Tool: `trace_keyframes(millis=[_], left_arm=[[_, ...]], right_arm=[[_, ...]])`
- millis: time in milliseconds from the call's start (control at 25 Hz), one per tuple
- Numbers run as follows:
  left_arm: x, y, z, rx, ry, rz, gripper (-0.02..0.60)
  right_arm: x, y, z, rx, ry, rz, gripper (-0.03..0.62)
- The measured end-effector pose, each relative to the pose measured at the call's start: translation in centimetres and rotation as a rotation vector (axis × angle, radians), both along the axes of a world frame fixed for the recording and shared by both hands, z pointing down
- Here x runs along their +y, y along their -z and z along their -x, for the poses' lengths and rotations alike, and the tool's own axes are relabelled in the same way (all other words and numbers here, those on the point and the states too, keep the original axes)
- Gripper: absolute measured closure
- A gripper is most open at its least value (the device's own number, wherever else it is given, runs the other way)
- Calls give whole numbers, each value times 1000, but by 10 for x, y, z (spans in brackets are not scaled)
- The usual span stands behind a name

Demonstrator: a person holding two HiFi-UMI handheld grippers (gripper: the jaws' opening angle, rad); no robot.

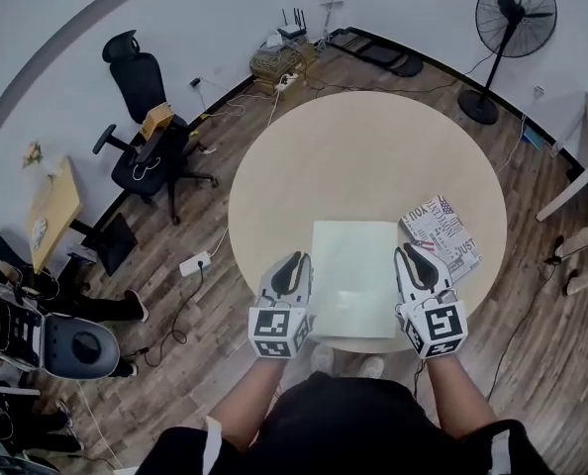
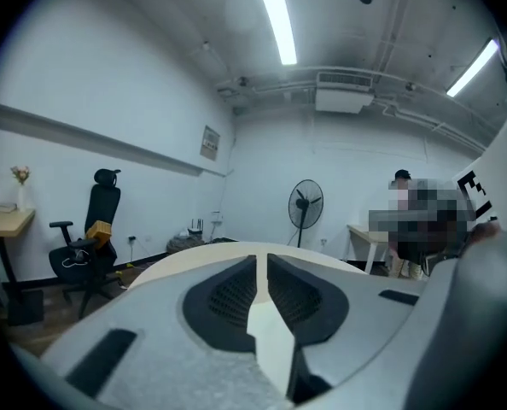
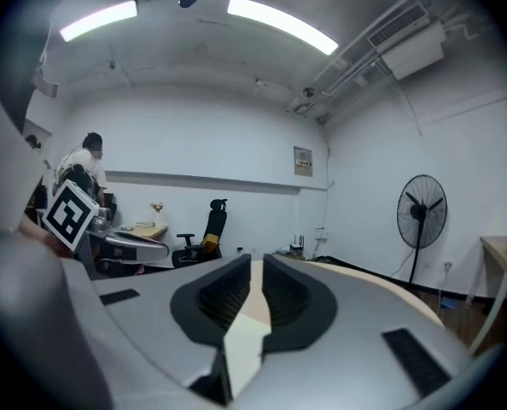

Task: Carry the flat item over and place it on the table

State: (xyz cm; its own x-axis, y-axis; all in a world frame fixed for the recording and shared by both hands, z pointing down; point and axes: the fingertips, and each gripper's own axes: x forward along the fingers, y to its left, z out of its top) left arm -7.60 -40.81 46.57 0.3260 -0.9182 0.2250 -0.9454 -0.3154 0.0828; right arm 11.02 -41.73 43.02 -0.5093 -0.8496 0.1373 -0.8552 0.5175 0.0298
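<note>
The flat item [image 1: 353, 275] is a pale white rectangular board, seen in the head view over the near part of the round beige table [image 1: 363, 156]. My left gripper [image 1: 294, 265] is shut on its left edge and my right gripper [image 1: 416, 258] on its right edge. In the left gripper view the board's thin edge [image 2: 270, 331] is pinched between the dark pads of the left gripper [image 2: 262, 267]. The right gripper view shows the same: the board [image 3: 245, 344] clamped in the right gripper [image 3: 257, 272]. Whether the board touches the tabletop I cannot tell.
A newspaper-print packet [image 1: 442, 234] lies on the table just right of the board. A standing fan [image 1: 512, 28] is at the far right, and a black office chair [image 1: 150, 137] and a wooden desk [image 1: 51, 211] at the left. Cables and a power strip [image 1: 195, 263] lie on the floor.
</note>
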Motion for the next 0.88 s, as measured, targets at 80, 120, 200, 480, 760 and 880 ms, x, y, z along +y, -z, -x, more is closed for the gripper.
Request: trace_keyframes(millis=[80,120,200,480,760,880], left_arm=[[5,6,0,-8,-1,-13,574],[9,9,-2,-8,-7,-16,575],[14,13,-5,-11,-20,-19,575],[23,10,-13,-10,-47,-2,575],[25,7,-21,33,-58,15,575],[25,15,-19,95,-53,16,575]], right_arm=[[1,7,2,10,-9,-32,595],[2,9,4,9,-9,-43,596],[4,14,8,11,-8,-62,597],[12,11,18,-4,32,-68,597],[12,-4,13,36,2,-39,597],[14,-1,12,34,3,-42,597]])
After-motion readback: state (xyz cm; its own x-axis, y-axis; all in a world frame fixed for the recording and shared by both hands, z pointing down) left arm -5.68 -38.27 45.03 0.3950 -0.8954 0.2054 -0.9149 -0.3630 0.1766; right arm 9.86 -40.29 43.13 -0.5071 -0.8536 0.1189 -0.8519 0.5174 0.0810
